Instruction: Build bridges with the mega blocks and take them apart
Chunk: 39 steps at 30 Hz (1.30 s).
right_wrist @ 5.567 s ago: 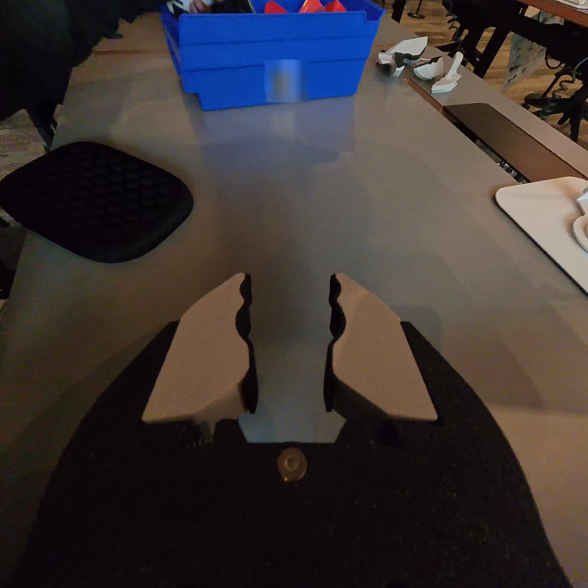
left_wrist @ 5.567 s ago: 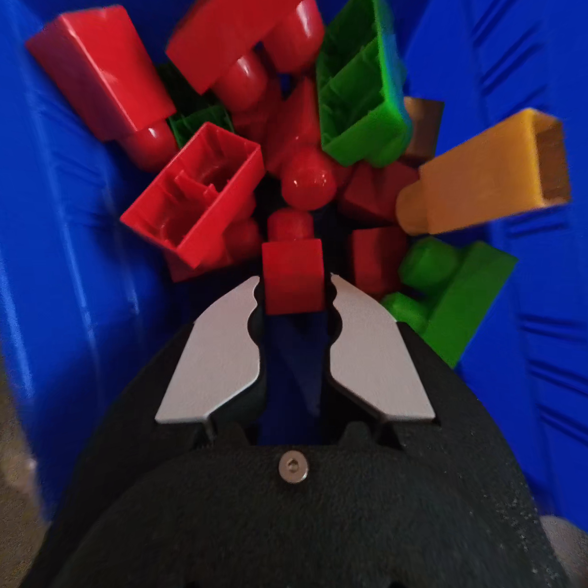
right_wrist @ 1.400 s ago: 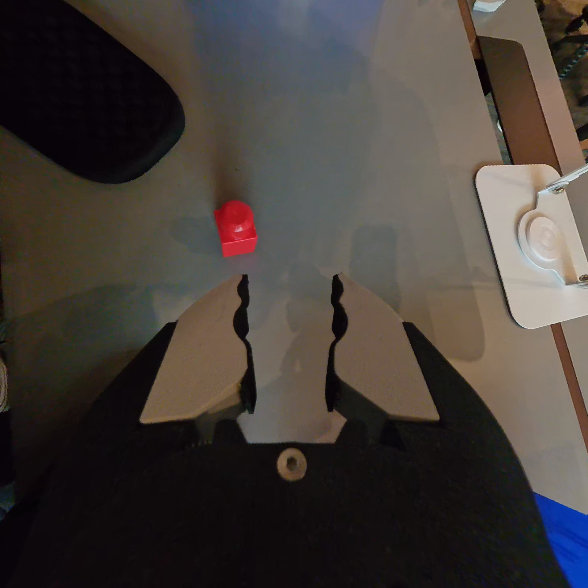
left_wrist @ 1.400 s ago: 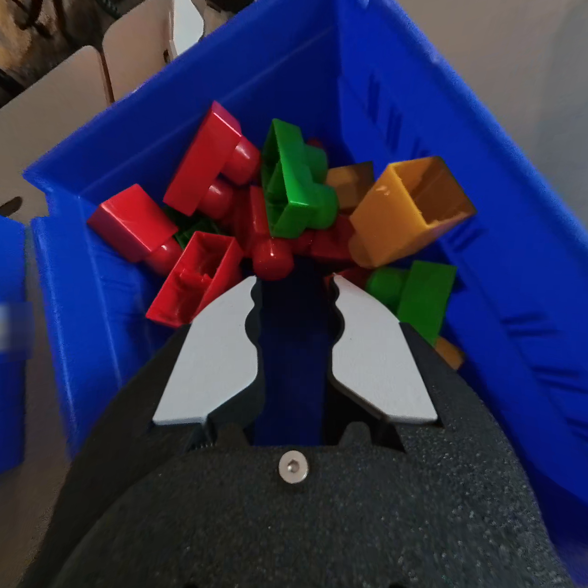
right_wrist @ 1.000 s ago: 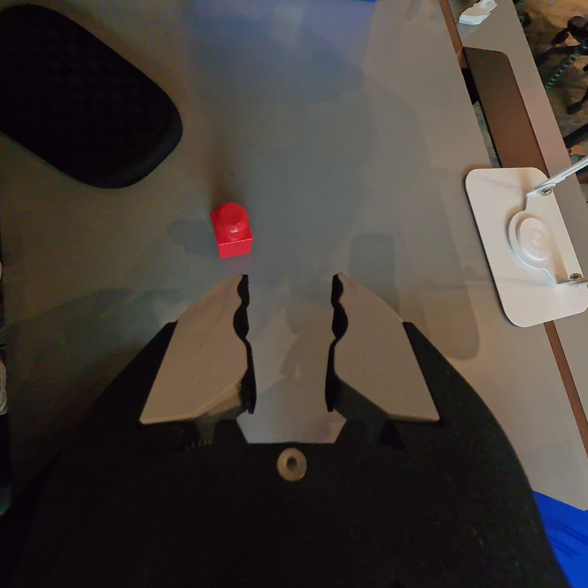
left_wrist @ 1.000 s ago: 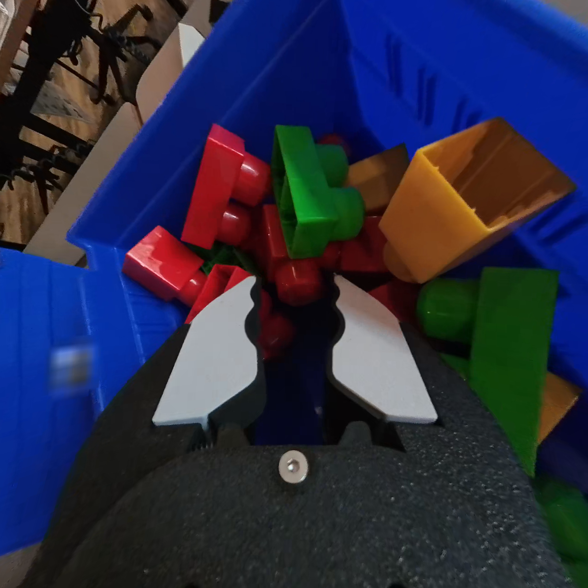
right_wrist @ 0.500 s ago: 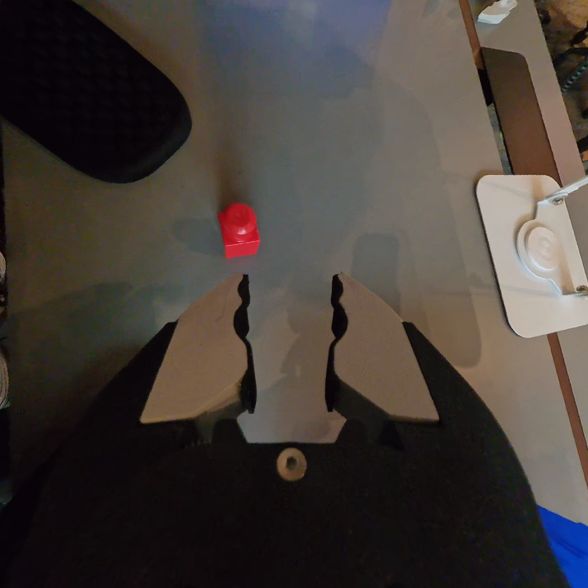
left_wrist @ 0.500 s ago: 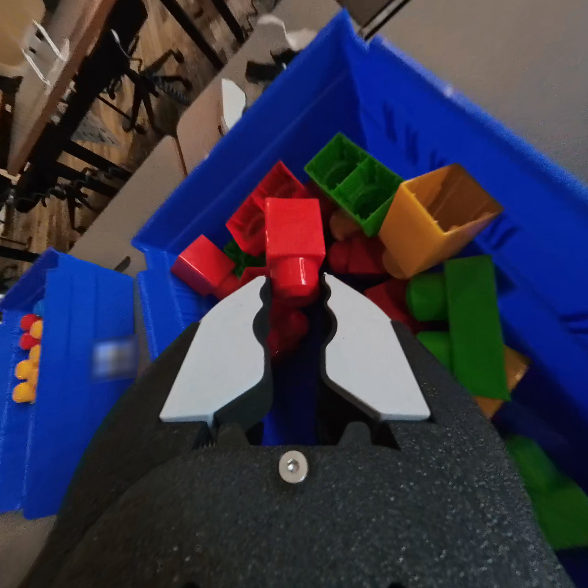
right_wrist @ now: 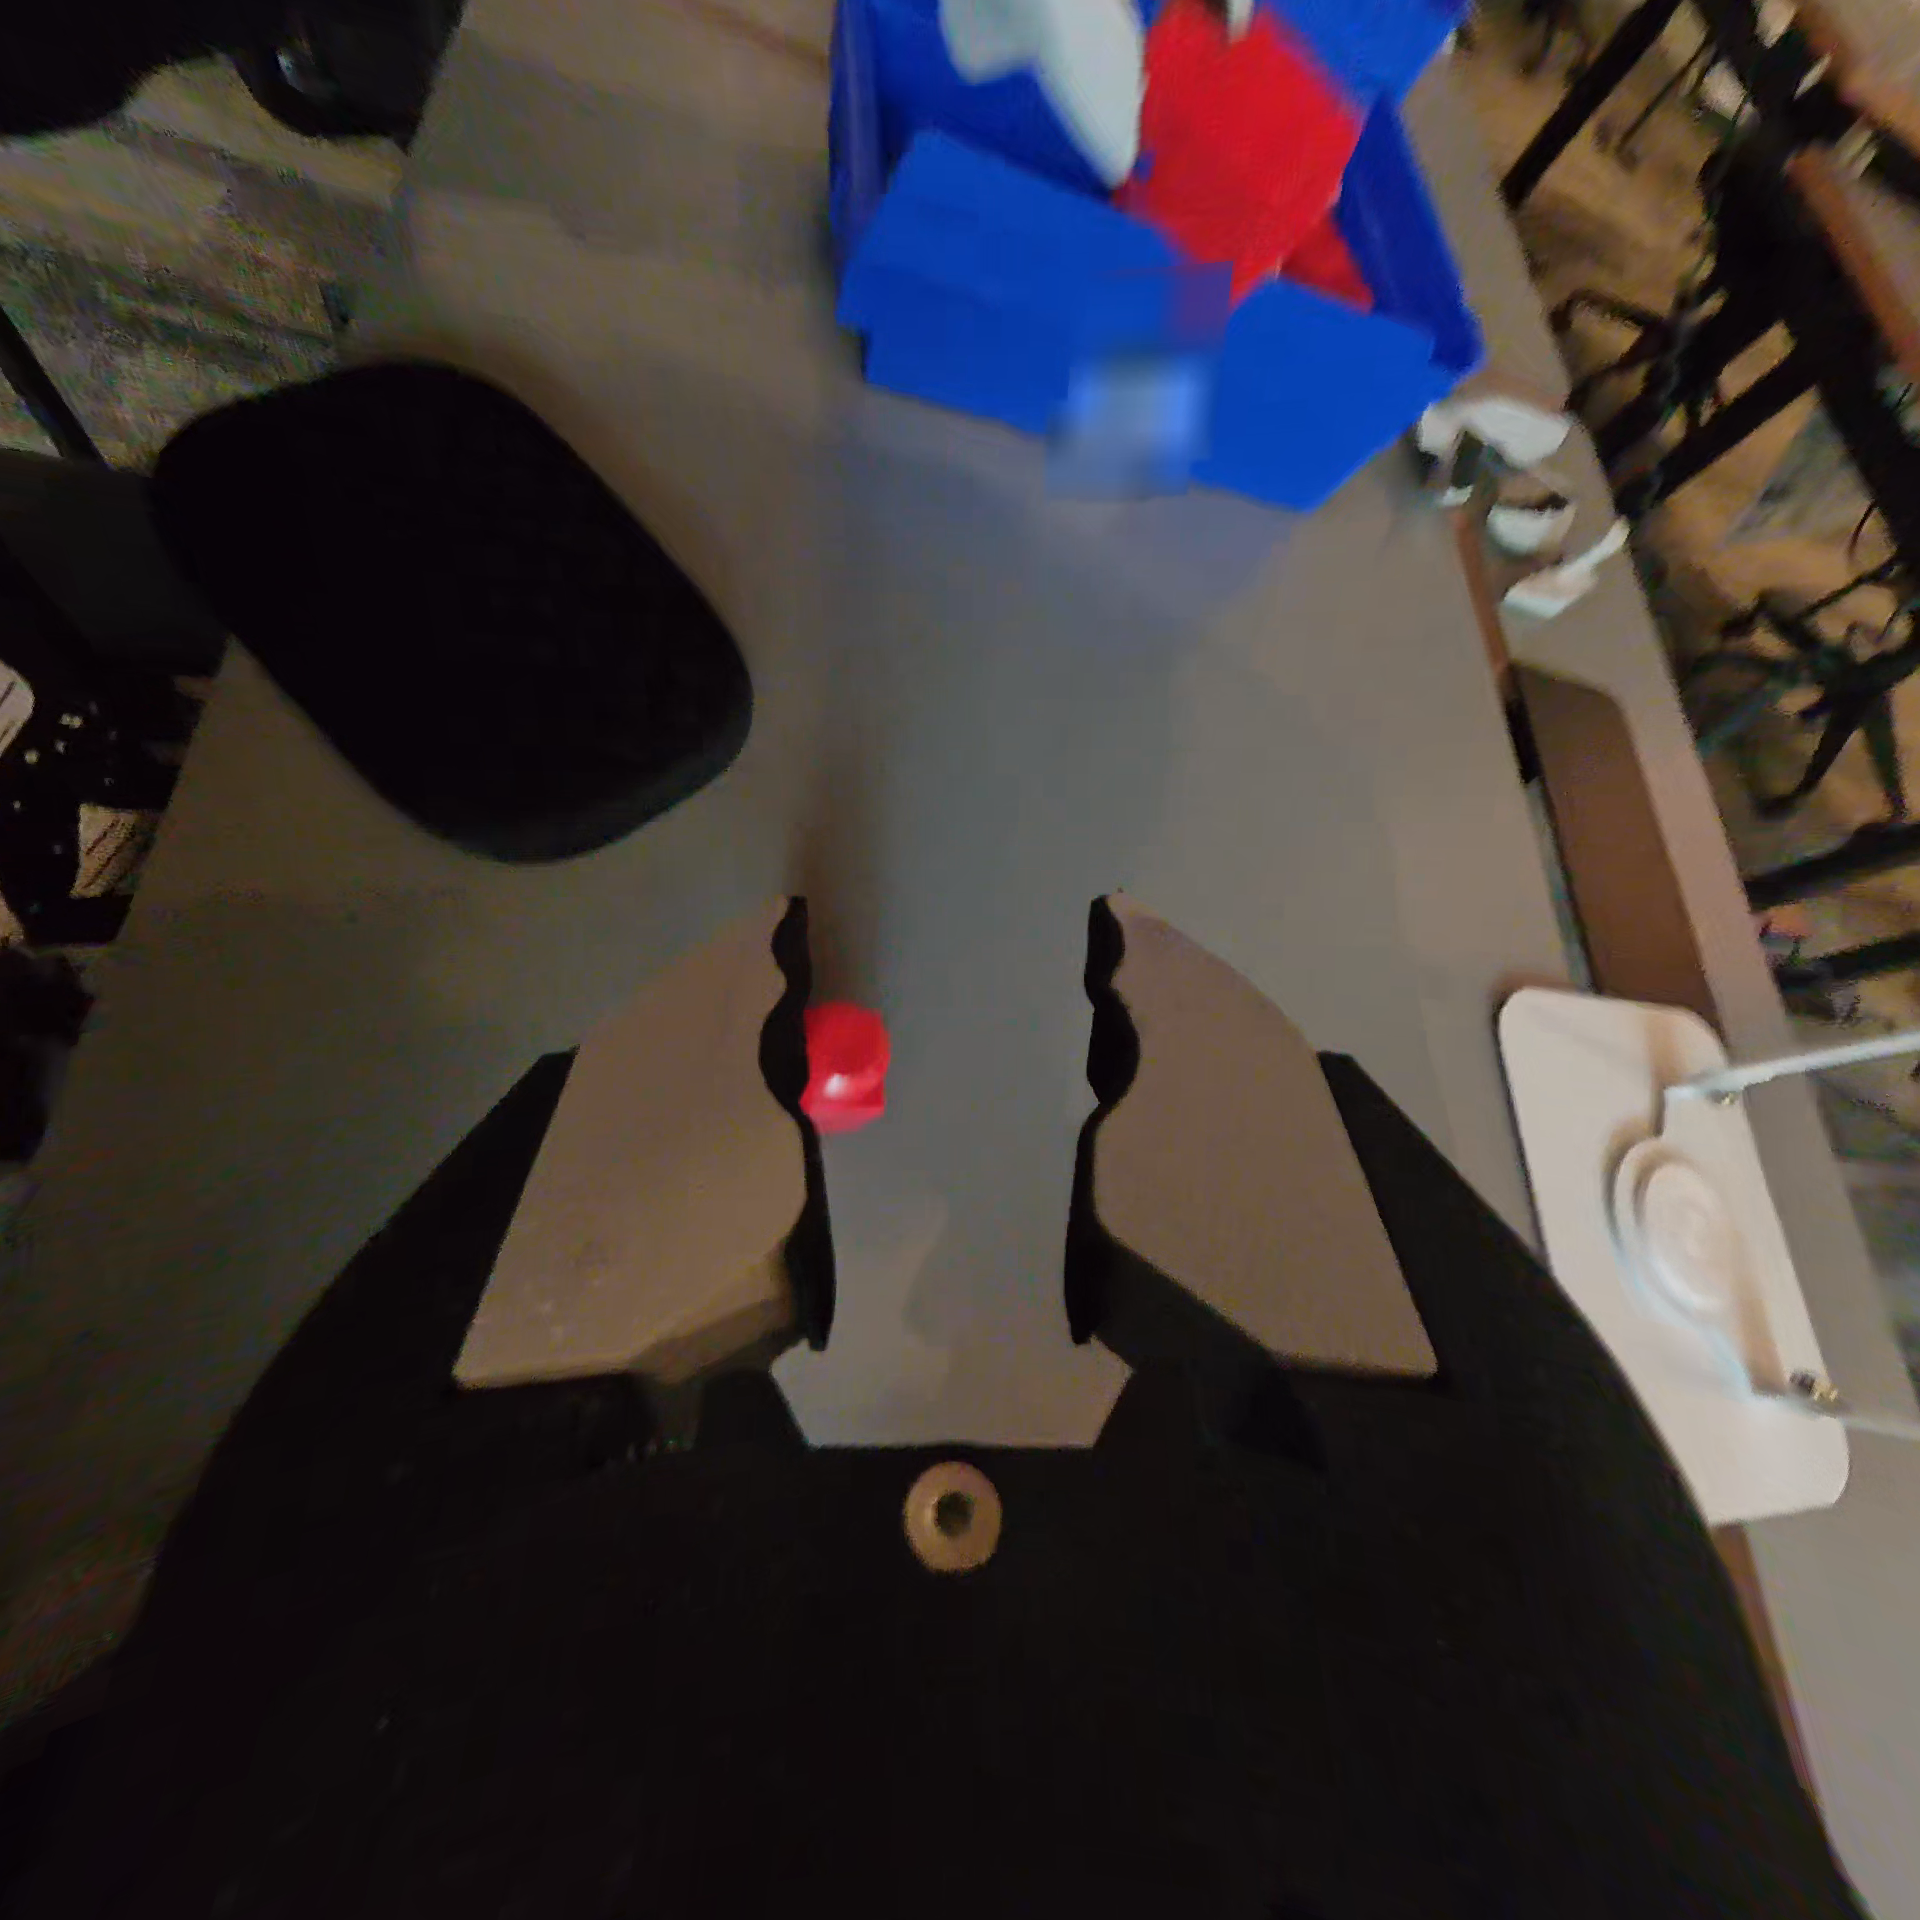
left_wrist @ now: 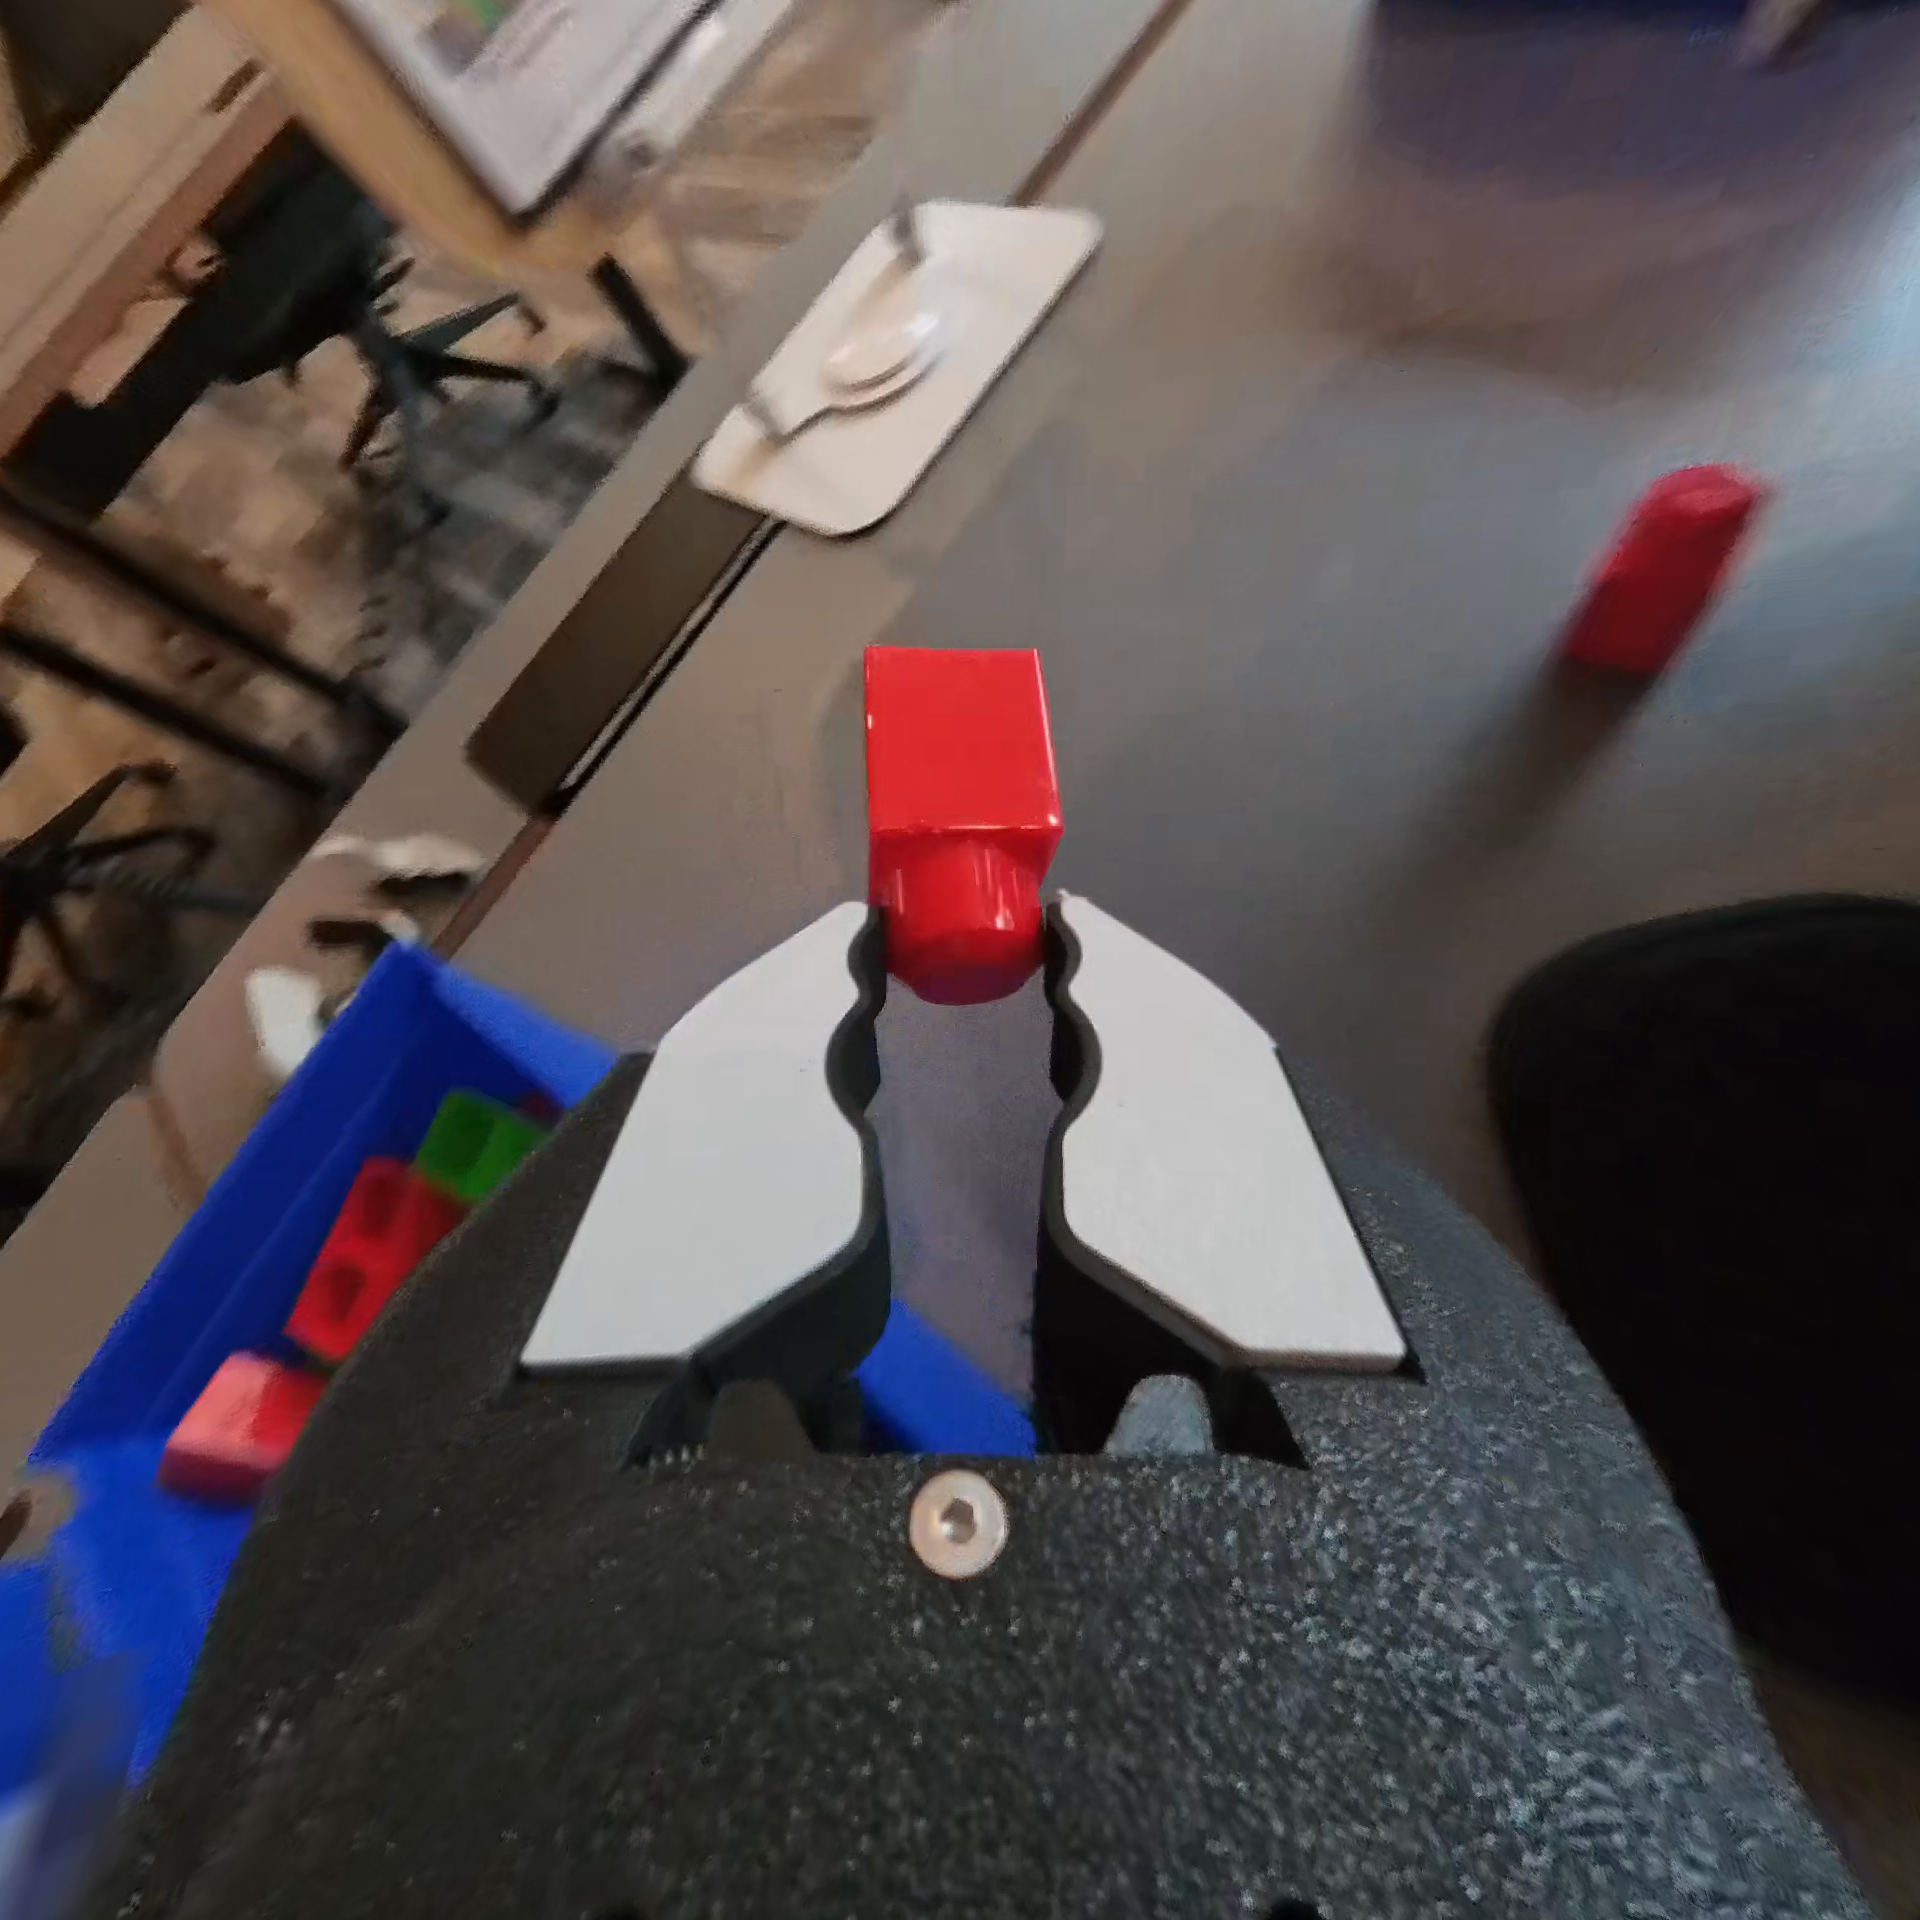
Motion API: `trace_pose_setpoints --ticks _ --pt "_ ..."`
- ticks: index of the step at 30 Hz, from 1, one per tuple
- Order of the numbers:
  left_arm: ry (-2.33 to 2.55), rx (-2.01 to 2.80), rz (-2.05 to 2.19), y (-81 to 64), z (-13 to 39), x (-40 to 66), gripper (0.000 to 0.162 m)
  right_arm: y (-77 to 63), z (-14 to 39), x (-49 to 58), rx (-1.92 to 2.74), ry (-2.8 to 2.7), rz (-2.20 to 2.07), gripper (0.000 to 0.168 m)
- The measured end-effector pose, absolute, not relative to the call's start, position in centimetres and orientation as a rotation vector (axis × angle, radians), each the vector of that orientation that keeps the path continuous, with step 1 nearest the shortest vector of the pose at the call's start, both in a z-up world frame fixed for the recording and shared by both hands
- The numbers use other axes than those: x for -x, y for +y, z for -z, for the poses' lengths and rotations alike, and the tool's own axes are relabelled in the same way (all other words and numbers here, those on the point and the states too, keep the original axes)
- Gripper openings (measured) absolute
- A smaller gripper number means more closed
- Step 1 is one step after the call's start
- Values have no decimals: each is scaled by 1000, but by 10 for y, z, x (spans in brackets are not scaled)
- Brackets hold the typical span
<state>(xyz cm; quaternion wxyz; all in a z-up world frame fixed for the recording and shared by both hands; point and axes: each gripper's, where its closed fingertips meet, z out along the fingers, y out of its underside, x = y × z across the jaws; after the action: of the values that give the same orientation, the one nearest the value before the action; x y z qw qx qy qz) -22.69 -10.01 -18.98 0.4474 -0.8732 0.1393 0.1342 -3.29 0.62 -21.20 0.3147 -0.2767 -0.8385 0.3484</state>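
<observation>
My left gripper (left_wrist: 961, 935) is shut on the stud of a small red block (left_wrist: 956, 748), which sticks out beyond the fingertips, above the grey table. A second small red block (left_wrist: 1657, 566) stands on the table ahead to the right. In the right wrist view the same standing red block (right_wrist: 844, 1065) lies far below, between the fingers, close to the left one. My right gripper (right_wrist: 945, 914) is open and empty, high above the table. The blue bin (left_wrist: 312, 1164) of red and green blocks sits at the lower left of the left wrist view.
A black chair seat (right_wrist: 447, 613) overlaps the table's left side. A white flat plate (right_wrist: 1683, 1257) with a metal clip lies near the right edge; it also shows in the left wrist view (left_wrist: 904, 353). Blue bins (right_wrist: 1132, 332) stand at the far end. Chair legs stand beyond the table edge. The tips of one gripper are about 25 centimeters away from the tips of the other.
My left gripper has lifted the red block out of the blue bin and swung over the table. My right gripper has risen and tilted forward, so the standing block now shows between its fingers.
</observation>
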Motion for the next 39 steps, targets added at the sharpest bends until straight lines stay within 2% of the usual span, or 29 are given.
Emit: trace_pose_setpoints --ticks 7,16,18,19,20,23,27,29,34,39 --pt "665 2245 -170 -70 230 125 29 -27 192 49 479 -2206 -888 53" --pt "843 2246 -86 -55 245 72 29 -40 235 63 314 -2376 -580 53" --pt "848 2230 -70 -54 242 67 29 -41 238 64 301 -2373 -575 46" --pt "846 2219 -69 -54 240 66 29 -41 239 63 299 -2371 -587 37" --pt "841 2202 -80 -54 237 67 29 -41 237 64 312 -2348 -611 36" --pt "757 2049 -90 -48 215 68 29 -38 222 66 391 -2251 -786 35" --pt "492 1758 70 -47 178 66 53 -35 180 62 526 -2018 -1293 35" --pt "375 1627 199 -48 167 60 55 -36 164 56 547 -1926 -1546 35" --pt "204 1437 426 -47 153 53 51 -43 149 45 555 -1827 -1872 35" --pt "185 1385 528 -47 148 44 47 -48 149 43 550 -1820 -1923 35"
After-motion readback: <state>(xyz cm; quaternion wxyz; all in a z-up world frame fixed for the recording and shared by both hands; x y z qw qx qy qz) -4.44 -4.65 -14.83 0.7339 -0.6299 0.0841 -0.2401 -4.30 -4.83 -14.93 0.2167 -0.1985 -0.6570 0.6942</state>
